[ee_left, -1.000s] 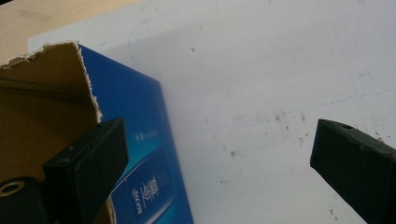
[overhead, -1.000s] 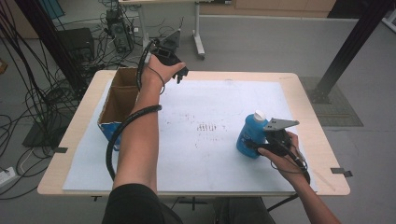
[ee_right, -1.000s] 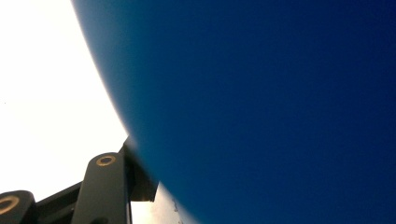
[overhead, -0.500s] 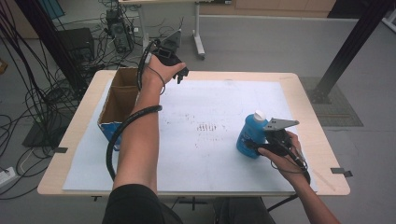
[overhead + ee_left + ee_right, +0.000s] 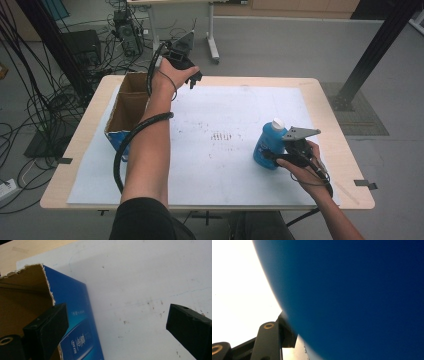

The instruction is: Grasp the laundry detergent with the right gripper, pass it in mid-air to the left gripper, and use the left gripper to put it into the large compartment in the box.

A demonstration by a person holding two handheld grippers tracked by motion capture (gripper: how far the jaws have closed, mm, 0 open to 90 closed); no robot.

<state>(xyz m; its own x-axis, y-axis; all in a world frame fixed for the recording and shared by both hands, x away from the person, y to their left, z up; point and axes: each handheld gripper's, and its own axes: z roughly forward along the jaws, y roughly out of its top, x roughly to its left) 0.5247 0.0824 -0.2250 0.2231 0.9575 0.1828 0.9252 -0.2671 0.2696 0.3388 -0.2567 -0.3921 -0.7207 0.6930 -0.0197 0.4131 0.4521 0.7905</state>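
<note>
Blue plastic bottle with white cap (image 5: 269, 144) upright on white sheet (image 5: 230, 115) covering wooden bench (image 5: 327, 100), right half, near front. Right tool (image 5: 276, 156) clenched on bottle's lower body; in right gripper view blue wall (image 5: 352, 295) pressed against jaws. Left tool (image 5: 192, 77) released, jaws wide apart, held above far edge beside open brown cardboard box with blue sides (image 5: 125, 107), well apart from bottle.

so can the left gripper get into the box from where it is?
Probably yes. The left gripper hangs at the far corner of the box with its jaws wide apart, and the box's top is torn open. Nothing lies between them; the bottle sits far off by the right gripper.
</note>
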